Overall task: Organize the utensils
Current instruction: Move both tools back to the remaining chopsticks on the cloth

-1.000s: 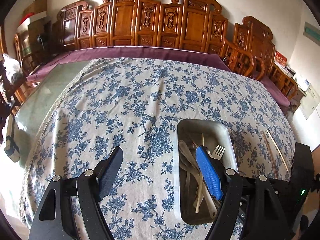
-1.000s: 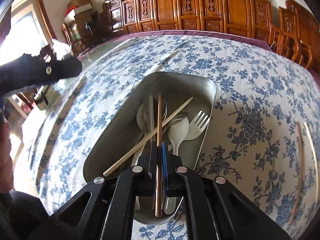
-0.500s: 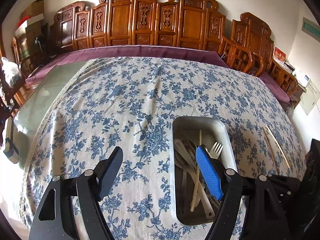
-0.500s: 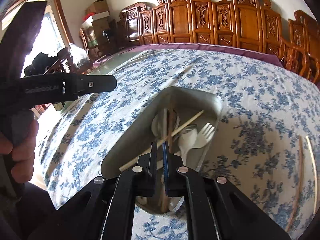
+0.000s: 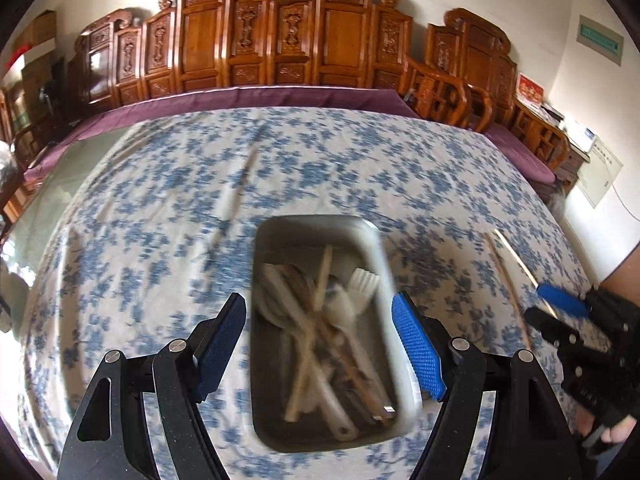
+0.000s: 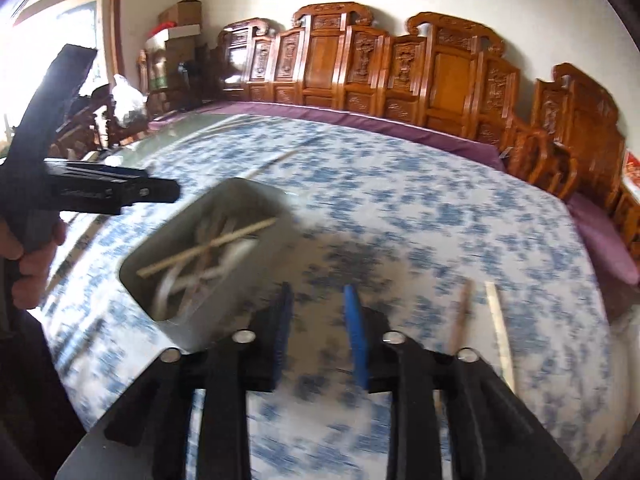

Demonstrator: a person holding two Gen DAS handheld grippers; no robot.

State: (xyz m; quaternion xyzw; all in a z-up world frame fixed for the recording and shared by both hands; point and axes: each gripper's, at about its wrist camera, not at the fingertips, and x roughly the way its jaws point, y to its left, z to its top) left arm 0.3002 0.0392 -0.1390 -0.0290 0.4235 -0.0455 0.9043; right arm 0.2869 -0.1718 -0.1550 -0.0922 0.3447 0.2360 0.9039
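Note:
A metal tray [image 5: 374, 248] on the floral tablecloth holds chopsticks, spoons and a white fork [image 5: 362, 286]. My left gripper [image 5: 320, 332] is open and empty, its fingers either side of the tray's near half. The tray also shows in the right wrist view [image 6: 228, 196], to the left. My right gripper [image 6: 318, 320] is open and empty over the cloth right of the tray; it also shows in the left wrist view [image 5: 560, 308]. Two loose chopsticks [image 6: 496, 320] lie on the cloth to its right, also in the left wrist view [image 5: 516, 258].
Another loose chopstick [image 5: 240, 186] lies on the cloth beyond the tray. Carved wooden chairs [image 5: 280, 40] line the far side of the table. The left gripper's body [image 6: 92, 192] and hand sit at the left of the right wrist view.
My right gripper let go of the brown chopstick into the tray, opened, and moved right off the tray. My left gripper shifted right, so the tray now lies between its fingers.

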